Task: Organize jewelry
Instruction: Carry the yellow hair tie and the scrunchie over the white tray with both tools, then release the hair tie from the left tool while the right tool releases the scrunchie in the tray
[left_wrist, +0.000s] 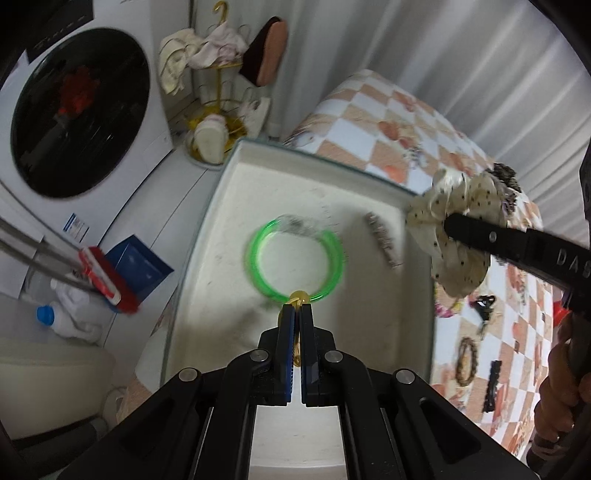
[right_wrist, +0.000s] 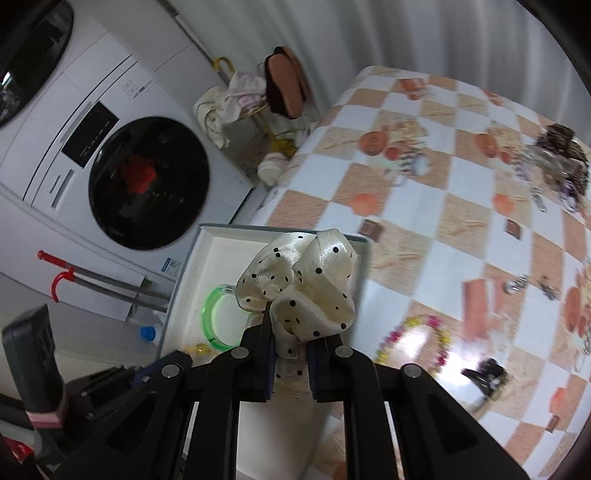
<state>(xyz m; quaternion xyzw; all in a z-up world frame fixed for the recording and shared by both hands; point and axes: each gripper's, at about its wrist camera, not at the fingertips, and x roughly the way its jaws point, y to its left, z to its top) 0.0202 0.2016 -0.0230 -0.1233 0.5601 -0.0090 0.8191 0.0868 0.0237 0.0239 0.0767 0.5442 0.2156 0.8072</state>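
Cream satin with black dots, the scrunchie (right_wrist: 299, 291) is pinched between the jaws of the right gripper (right_wrist: 291, 354), which are closed on its lower folds and hold it in the air over the near right corner of the tray (right_wrist: 192, 280). In the left wrist view the same scrunchie (left_wrist: 454, 236) hangs at the tray's right rim (left_wrist: 417, 192), bunched around that gripper's black finger (left_wrist: 476, 230).

The left gripper (left_wrist: 296, 314) has its jaws shut tight on a small yellow trinket (left_wrist: 300, 296); only a bead of it shows past the tips, and what it is cannot be told. It sits above the tray floor, right at the near edge of a green bangle (left_wrist: 295, 258) lying flat inside. A pale hair clip (left_wrist: 382, 240) lies in the tray to the right of the bangle.

The tray rests on a checked tablecloth (right_wrist: 443, 229) where other pieces lie scattered: a beaded bracelet (left_wrist: 467, 360), a black clip (left_wrist: 491, 384), a colourful bead string (right_wrist: 413, 332) and a heap of chains (right_wrist: 557, 158) at the far side. Beyond the table stands a white washing machine (right_wrist: 147, 181).
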